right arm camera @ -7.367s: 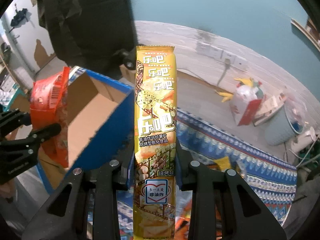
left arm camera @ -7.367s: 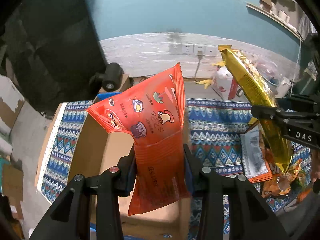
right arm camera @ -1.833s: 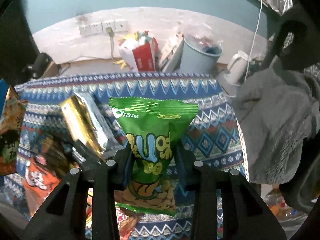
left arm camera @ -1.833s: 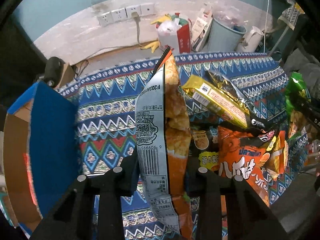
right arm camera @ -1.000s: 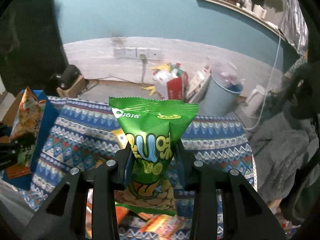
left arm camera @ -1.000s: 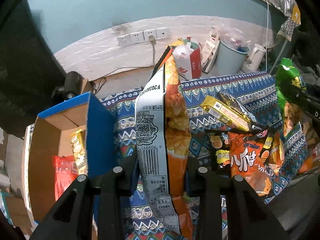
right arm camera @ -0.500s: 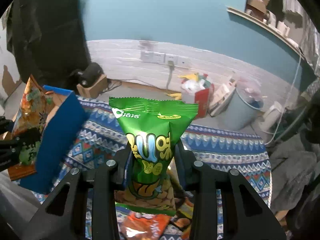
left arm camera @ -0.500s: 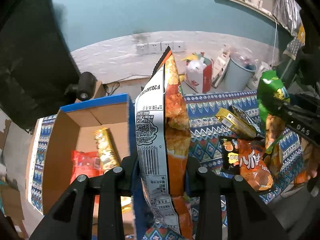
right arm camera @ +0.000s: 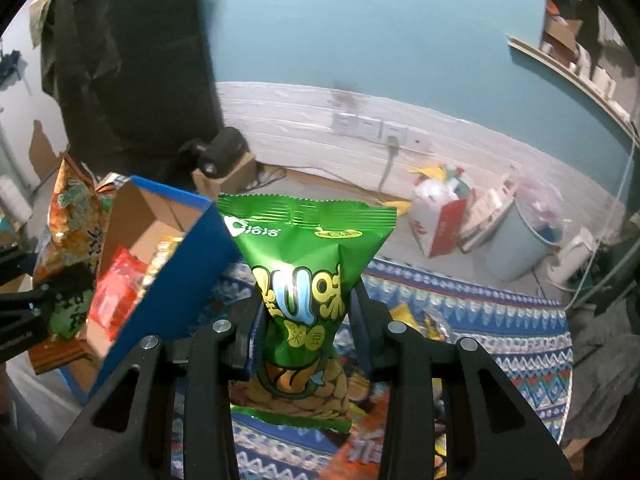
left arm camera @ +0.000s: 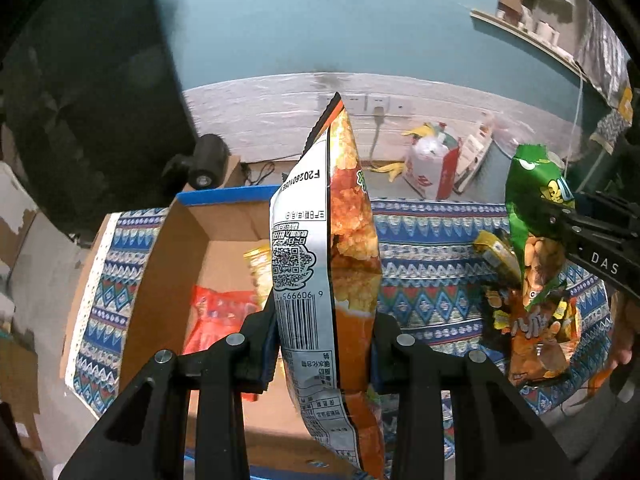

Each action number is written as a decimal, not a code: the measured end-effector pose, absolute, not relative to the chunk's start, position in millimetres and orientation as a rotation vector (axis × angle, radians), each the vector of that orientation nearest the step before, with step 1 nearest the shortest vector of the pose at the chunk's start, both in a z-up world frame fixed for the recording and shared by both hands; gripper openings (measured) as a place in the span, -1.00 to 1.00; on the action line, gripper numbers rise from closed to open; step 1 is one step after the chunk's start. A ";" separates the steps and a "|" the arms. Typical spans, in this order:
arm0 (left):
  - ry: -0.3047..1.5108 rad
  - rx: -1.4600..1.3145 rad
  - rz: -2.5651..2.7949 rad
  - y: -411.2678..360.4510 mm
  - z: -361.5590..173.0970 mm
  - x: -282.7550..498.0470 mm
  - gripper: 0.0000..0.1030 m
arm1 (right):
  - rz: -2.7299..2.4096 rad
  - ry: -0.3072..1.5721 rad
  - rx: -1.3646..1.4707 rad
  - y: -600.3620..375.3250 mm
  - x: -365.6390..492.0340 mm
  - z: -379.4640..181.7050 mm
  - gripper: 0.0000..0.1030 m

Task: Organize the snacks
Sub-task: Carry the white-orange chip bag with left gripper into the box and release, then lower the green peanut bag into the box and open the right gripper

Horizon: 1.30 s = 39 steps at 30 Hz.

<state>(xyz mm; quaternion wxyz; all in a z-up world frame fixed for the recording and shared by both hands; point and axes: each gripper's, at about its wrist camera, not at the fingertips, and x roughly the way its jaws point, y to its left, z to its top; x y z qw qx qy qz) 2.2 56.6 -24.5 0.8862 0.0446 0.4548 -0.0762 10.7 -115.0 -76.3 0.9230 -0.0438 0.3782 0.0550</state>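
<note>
Where the orange bag (left arm camera: 352, 248) hangs, box contents (left arm camera: 216, 312) hide.

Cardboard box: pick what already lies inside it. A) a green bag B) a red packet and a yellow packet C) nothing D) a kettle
B: inside the cardboard box, a red packet lies beside a yellow packet.

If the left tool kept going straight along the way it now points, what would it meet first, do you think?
Probably the open cardboard box: the left tool, shut on the orange snack bag, points down over its interior, near the red packet already inside. Depth is uncertain.
</note>
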 end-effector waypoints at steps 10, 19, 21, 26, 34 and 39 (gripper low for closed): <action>0.977 0.059 -0.062 105.5 -36.2 5.2 -0.31 | 0.215 0.813 -0.106 -61.9 23.7 -87.1 -0.32; 1.043 0.028 0.002 135.1 -58.1 14.2 -0.30 | 0.302 0.831 -0.107 -20.8 33.2 -86.8 -0.32; 1.060 0.019 0.017 139.6 -63.2 15.4 -0.26 | 0.329 0.841 -0.097 -12.7 36.8 -87.3 -0.32; 1.100 0.009 0.059 150.4 -72.1 13.9 -0.15 | 0.379 0.859 -0.100 10.3 40.6 -89.7 -0.32; 1.055 0.036 0.128 163.5 -59.8 7.0 0.42 | 0.439 0.879 -0.148 47.5 48.8 -95.8 -0.32; 1.055 0.030 0.137 171.6 -58.0 3.2 0.42 | 0.470 0.902 -0.160 63.7 53.8 -101.7 -0.32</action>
